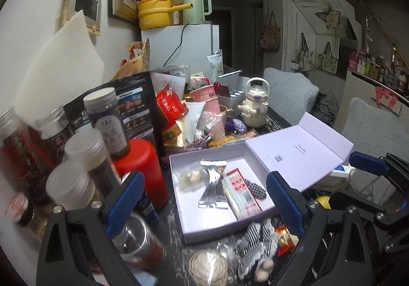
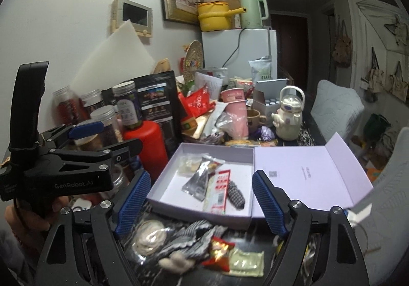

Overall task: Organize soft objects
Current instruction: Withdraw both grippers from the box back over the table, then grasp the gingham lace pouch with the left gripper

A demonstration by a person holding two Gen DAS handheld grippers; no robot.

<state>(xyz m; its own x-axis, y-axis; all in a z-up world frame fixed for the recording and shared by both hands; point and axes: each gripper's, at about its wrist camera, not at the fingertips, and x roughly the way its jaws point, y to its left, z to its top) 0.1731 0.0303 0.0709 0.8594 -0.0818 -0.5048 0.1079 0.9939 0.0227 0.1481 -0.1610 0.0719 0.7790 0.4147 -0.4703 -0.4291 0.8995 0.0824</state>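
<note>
An open white box [image 1: 179, 199] [image 2: 163, 196] sits on the dark table, its lid [image 2: 311, 173] folded out to the right. Inside lie silver sachets [image 1: 213, 189] [image 2: 196, 181], a red-and-white packet [image 1: 241, 191] [image 2: 217, 191], a pale snack bag [image 2: 188, 163] and a houndstooth soft piece [image 1: 255, 187] [image 2: 236, 195]. In front of the box lie a striped soft toy [image 1: 255, 245] [image 2: 189, 237], a cream knitted round [image 1: 208, 268] [image 2: 150, 236], a red candy wrapper [image 2: 217, 250] and a pale sachet [image 2: 246, 264]. My left gripper [image 1: 204, 204] is open and empty above the box's front. My right gripper [image 2: 199, 204] is open and empty over the near items.
Jars [image 1: 107, 117] and a red canister [image 1: 143, 168] crowd the left. Snack bags, a pink cup [image 2: 235, 112] and a cream kettle-shaped flask [image 2: 288, 117] stand behind the box. A white fridge [image 2: 237, 48] stands behind. Grey chairs [image 1: 288, 97] stand right.
</note>
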